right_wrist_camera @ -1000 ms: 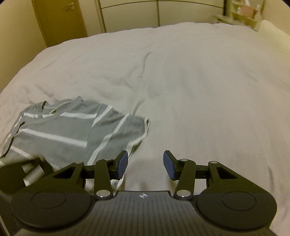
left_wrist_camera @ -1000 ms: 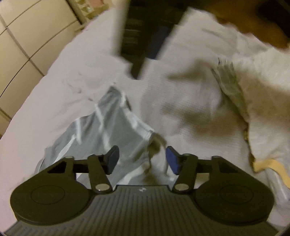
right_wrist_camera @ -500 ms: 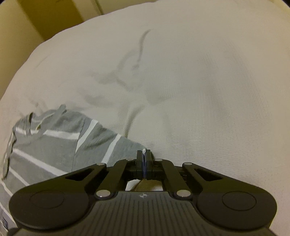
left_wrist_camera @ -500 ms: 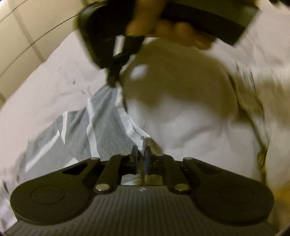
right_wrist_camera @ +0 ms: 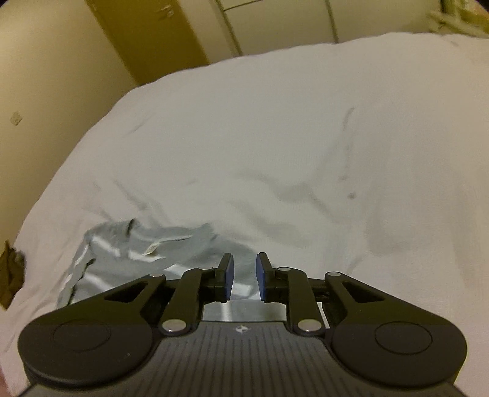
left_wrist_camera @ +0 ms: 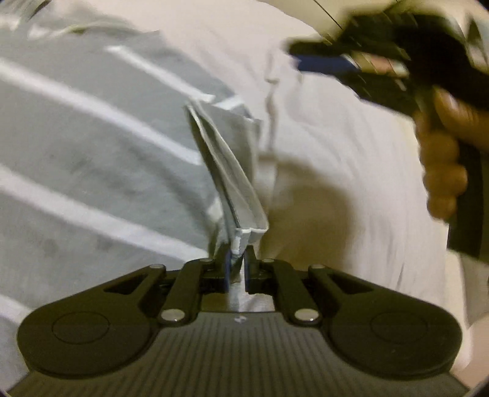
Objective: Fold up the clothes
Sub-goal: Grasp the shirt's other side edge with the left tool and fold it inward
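A grey shirt [left_wrist_camera: 91, 146] with white stripes lies on a big white bed [right_wrist_camera: 275, 137]. The left gripper [left_wrist_camera: 236, 267] has its two fingers pressed close together on a white-edged corner of the shirt, so it is pinching the cloth. That pinched corner stands up from the bed in a thin folded flap that runs away from the fingers. The rest of the shirt spreads out flat to the left of the flap. To the right of it there is only the white sheet, with a dark shadow near the fingers. In the top right of the left wrist view, a hand [left_wrist_camera: 443, 158] holds the black handle of the right gripper [left_wrist_camera: 324, 65] above the bed, and this part is blurry. In the right wrist view, the right gripper [right_wrist_camera: 244, 276] has its blue pads [right_wrist_camera: 229, 274] a little way apart, with nothing between them. Just past its fingers lies the grey shirt [right_wrist_camera: 146, 253], a bit bunched up, with a small tag showing near the neck. Beyond the bed stand a yellow door [right_wrist_camera: 146, 33] and pale cupboards [right_wrist_camera: 275, 21].
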